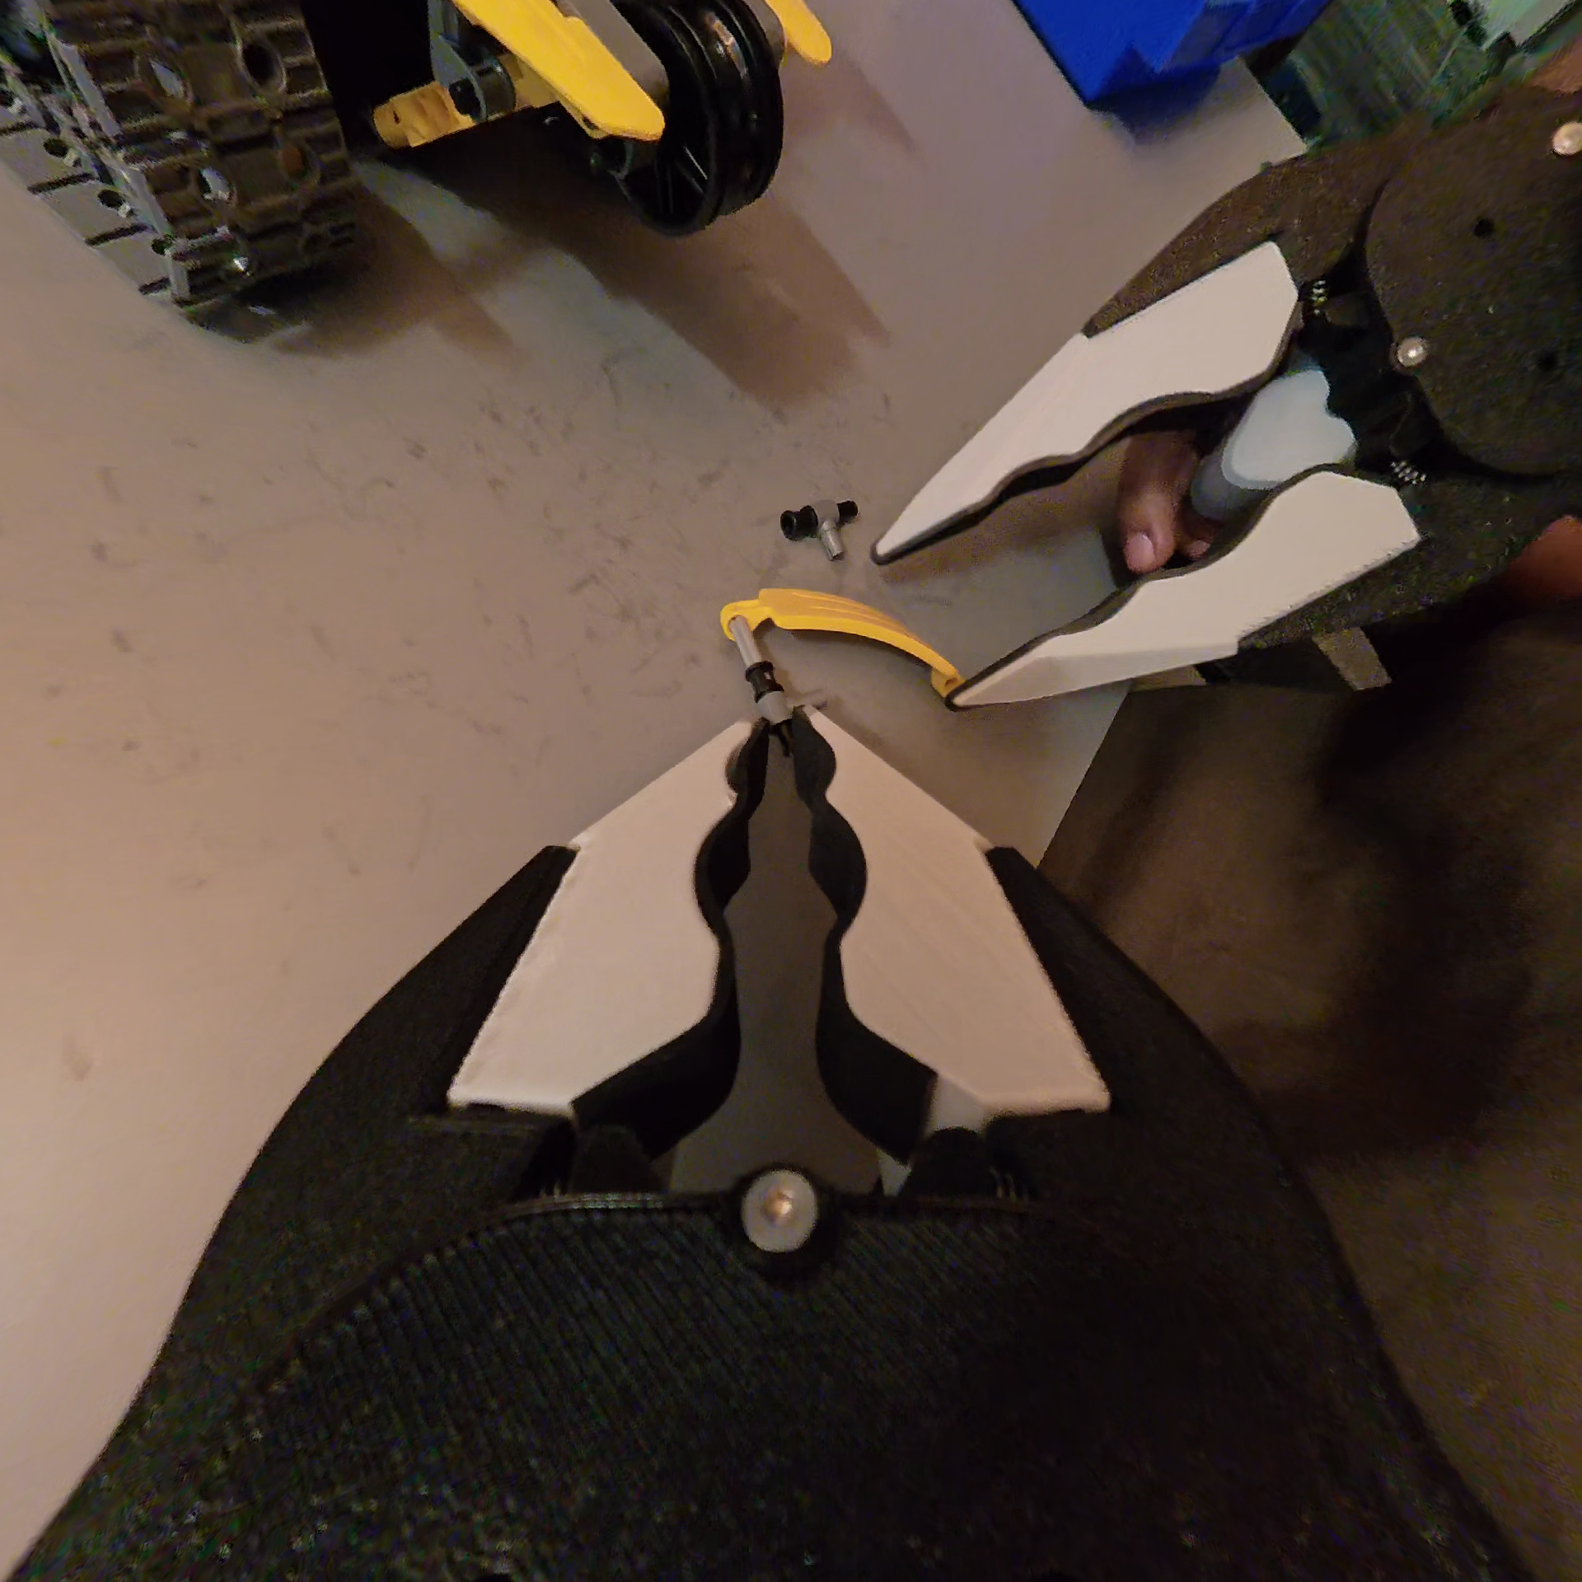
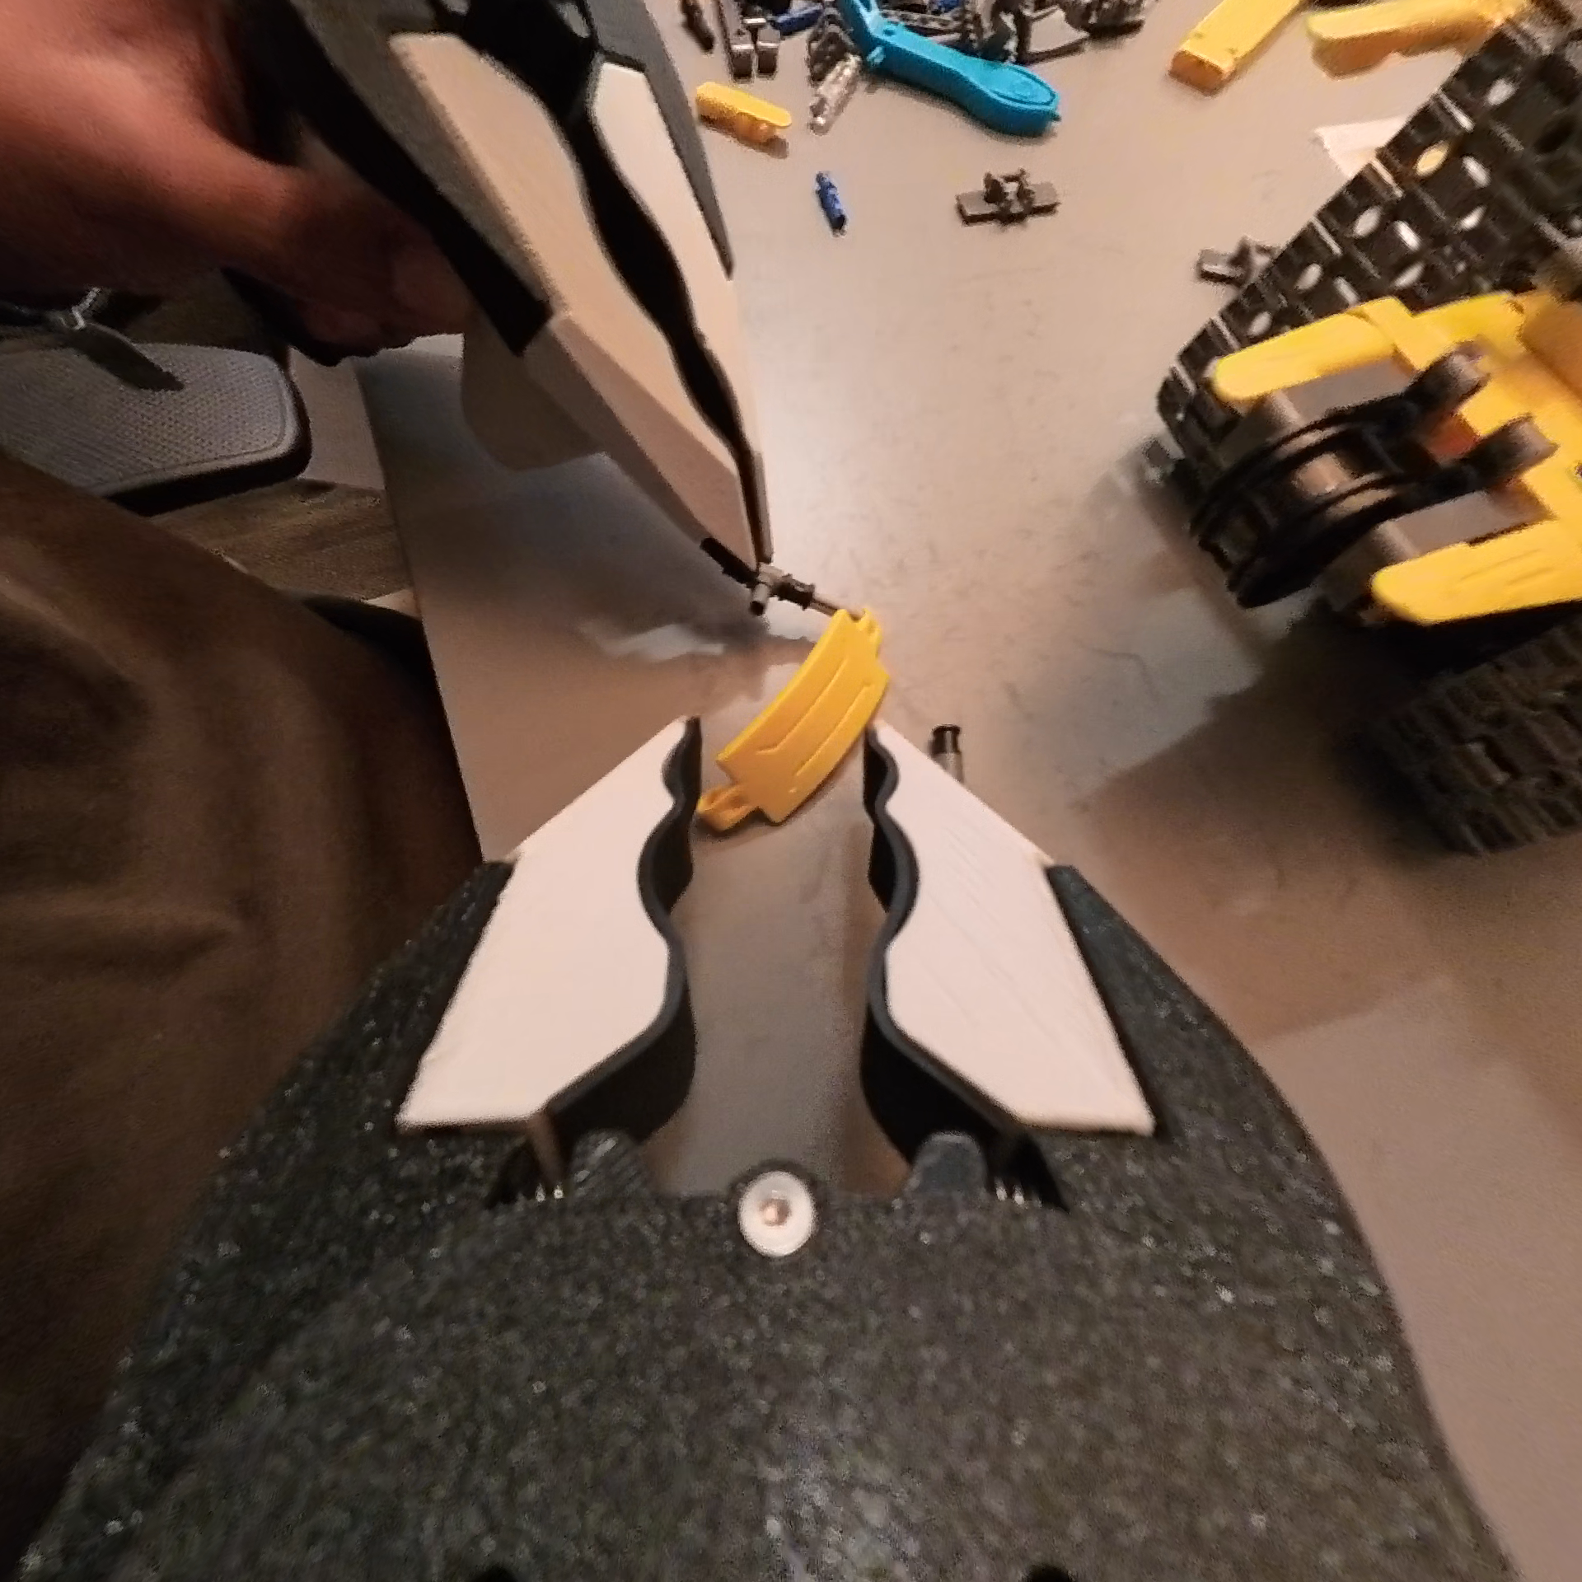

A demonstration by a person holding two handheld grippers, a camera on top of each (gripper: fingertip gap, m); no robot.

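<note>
My left gripper is shut on the end of a thin grey and black pin assembly. The pin's far end plugs into a curved yellow panel held just above the table. In the right wrist view the left gripper comes in from the upper left with the pin. My right gripper is open, and the yellow panel lies between its fingertips. In the left wrist view the right gripper has its lower tip at the panel's end.
A small loose grey and black connector lies just past the panel. A tracked toy vehicle with yellow panels and a black wheel stands beyond. Loose parts and a blue tool lie far back. The table edge is at the left. There is about 5 centimetres between the tips of the two grippers.
</note>
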